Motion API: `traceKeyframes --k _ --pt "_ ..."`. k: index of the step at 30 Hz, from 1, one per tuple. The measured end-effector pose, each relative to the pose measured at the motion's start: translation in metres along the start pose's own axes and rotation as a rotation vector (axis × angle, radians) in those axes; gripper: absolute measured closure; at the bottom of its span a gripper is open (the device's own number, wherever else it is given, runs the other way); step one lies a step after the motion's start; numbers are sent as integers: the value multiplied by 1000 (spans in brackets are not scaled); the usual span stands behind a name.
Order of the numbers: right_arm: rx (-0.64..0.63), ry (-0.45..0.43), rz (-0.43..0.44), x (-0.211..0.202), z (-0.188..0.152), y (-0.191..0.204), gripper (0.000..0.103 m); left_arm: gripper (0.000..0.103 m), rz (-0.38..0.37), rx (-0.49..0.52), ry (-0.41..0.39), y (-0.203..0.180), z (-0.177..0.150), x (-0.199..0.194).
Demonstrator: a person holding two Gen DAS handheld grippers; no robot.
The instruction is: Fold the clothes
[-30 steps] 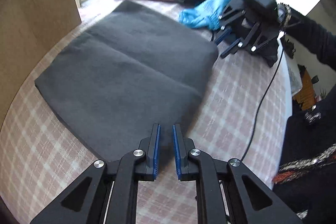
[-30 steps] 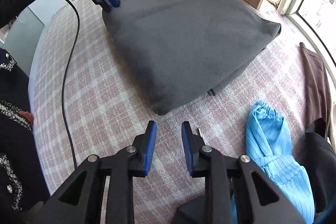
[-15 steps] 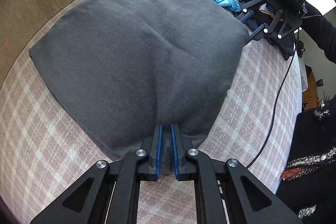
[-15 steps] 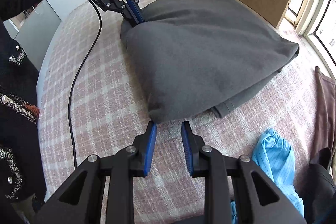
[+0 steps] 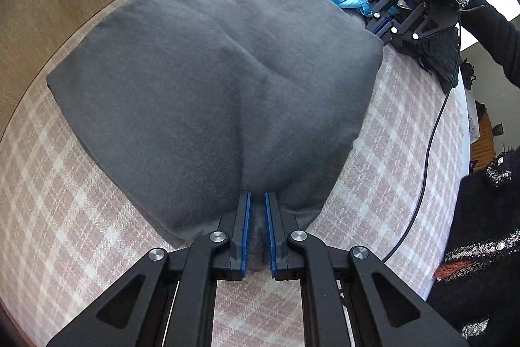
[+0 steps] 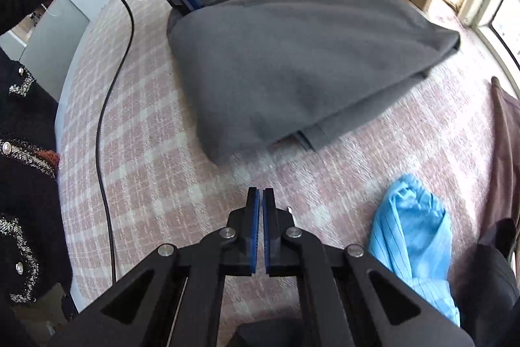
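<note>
One pink checked bedcover (image 5: 81, 217) carries the folded grey garment (image 5: 211, 80); the left gripper (image 5: 256, 200) clamps its near corner. Only the right view shows the right gripper (image 6: 259, 197) pressed together, empty, beside blue cloth (image 6: 412, 233).

Matt grey woven cloth (image 5: 201, 80), checked fabric cover (image 5: 65, 210)
</note>
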State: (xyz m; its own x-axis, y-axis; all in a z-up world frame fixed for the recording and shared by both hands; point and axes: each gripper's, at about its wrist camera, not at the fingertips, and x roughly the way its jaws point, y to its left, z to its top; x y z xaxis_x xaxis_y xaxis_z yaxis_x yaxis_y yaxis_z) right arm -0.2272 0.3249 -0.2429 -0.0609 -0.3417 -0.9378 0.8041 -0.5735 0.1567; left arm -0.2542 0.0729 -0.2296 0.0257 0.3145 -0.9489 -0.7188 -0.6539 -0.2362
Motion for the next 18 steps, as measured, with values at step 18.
traceKeyframes --k 18 --pt "255 -101 -28 -13 54 -12 80 87 -63 -161 -155 38 -18 -27"
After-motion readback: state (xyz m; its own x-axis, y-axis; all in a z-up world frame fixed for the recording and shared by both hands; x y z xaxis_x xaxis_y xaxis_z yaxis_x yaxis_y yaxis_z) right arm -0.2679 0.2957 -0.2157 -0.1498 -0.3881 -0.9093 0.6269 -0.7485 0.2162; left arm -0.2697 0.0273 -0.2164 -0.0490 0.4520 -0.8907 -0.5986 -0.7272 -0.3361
